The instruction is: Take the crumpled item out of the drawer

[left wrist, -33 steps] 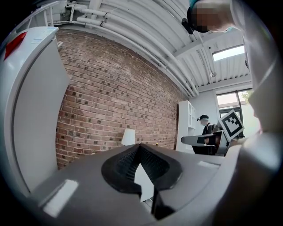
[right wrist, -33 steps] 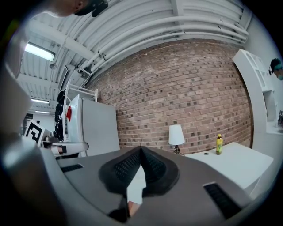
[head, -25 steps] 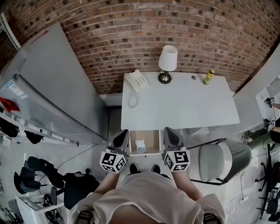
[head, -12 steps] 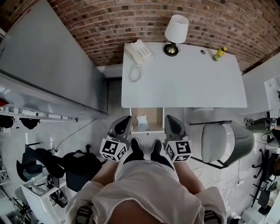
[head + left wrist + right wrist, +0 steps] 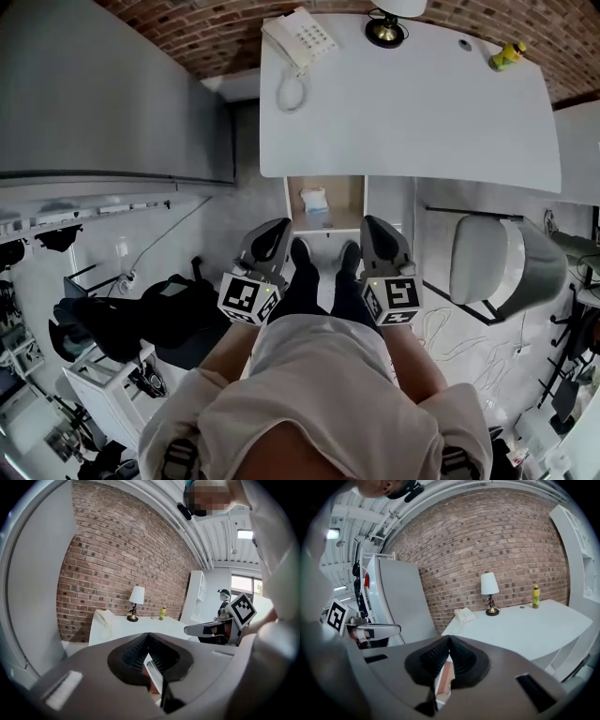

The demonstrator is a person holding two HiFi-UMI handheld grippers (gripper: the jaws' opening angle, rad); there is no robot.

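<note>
An open wooden drawer (image 5: 349, 193) hangs under the front edge of the white desk (image 5: 412, 103). A crumpled white item (image 5: 313, 199) lies in its left part. My left gripper (image 5: 277, 230) is held low, just short of the drawer's left front corner, its jaws shut and empty (image 5: 149, 635). My right gripper (image 5: 374, 225) sits at the same height off the drawer's right front corner, also shut on nothing (image 5: 450, 639). Both point towards the desk. Neither touches the drawer or the item.
On the desk stand a white telephone (image 5: 298, 36), a lamp base (image 5: 385, 30) and a yellow bottle (image 5: 504, 56). A grey office chair (image 5: 506, 267) is at the right, a tall grey cabinet (image 5: 103, 84) at the left. Black bags (image 5: 141, 319) lie on the floor.
The desk and drawer have slid up in the head view and sit farther from the grippers. Both grippers stay side by side, shut and empty.
</note>
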